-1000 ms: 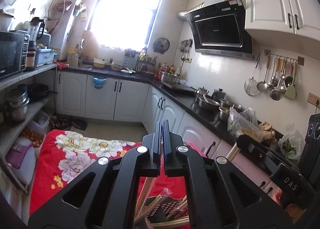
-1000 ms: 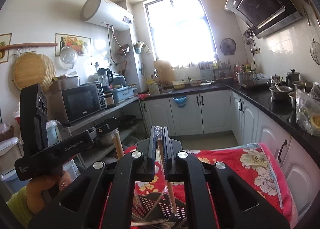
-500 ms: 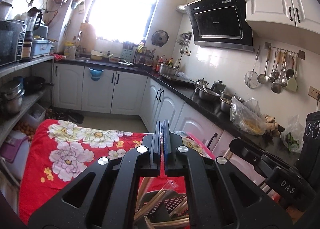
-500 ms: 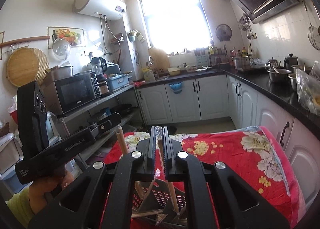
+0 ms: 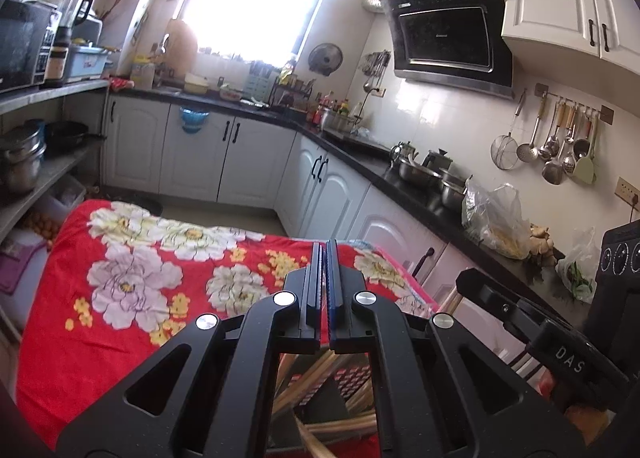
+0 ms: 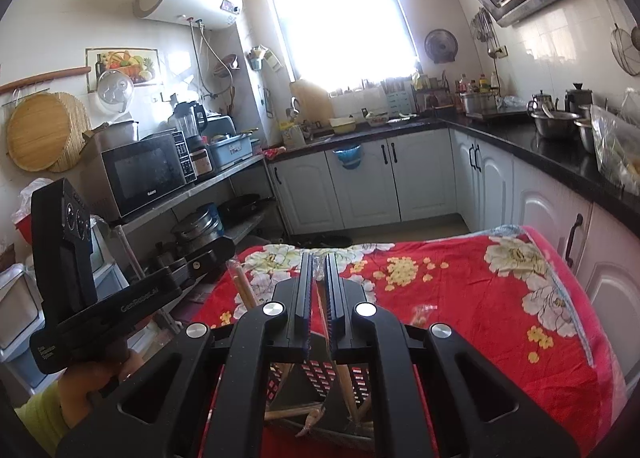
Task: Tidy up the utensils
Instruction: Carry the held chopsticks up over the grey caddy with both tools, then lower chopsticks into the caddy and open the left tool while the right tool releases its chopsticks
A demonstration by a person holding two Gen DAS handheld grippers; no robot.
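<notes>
A black mesh utensil basket [image 6: 316, 374] stands on the red flowered tablecloth [image 6: 460, 298], with several wooden chopsticks [image 5: 348, 424] lying in it. My right gripper [image 6: 318, 256] is above it, shut on one chopstick [image 6: 345, 382] whose lower end reaches into the basket. My left gripper [image 5: 324, 246] hangs over the same basket [image 5: 354, 378] with its jaws pressed together. In the right wrist view the left gripper [image 6: 228, 252] shows at the left, with a chopstick [image 6: 244, 292] hanging from its tips. The right gripper [image 5: 462, 282] appears at the right of the left wrist view, with its chopstick [image 5: 452, 304] below it.
White cabinets under a black counter [image 5: 400, 177] with steel pots run along the right and back. A shelf with a microwave [image 6: 144, 173] and pans stands to the left. A hand [image 6: 92, 374] holds the left gripper's handle. The cloth-covered table [image 5: 120, 298] stretches ahead.
Both grippers have sunk toward the basket, each keeping its chopstick. The basket and the red cloth now sit higher and larger in both views.
</notes>
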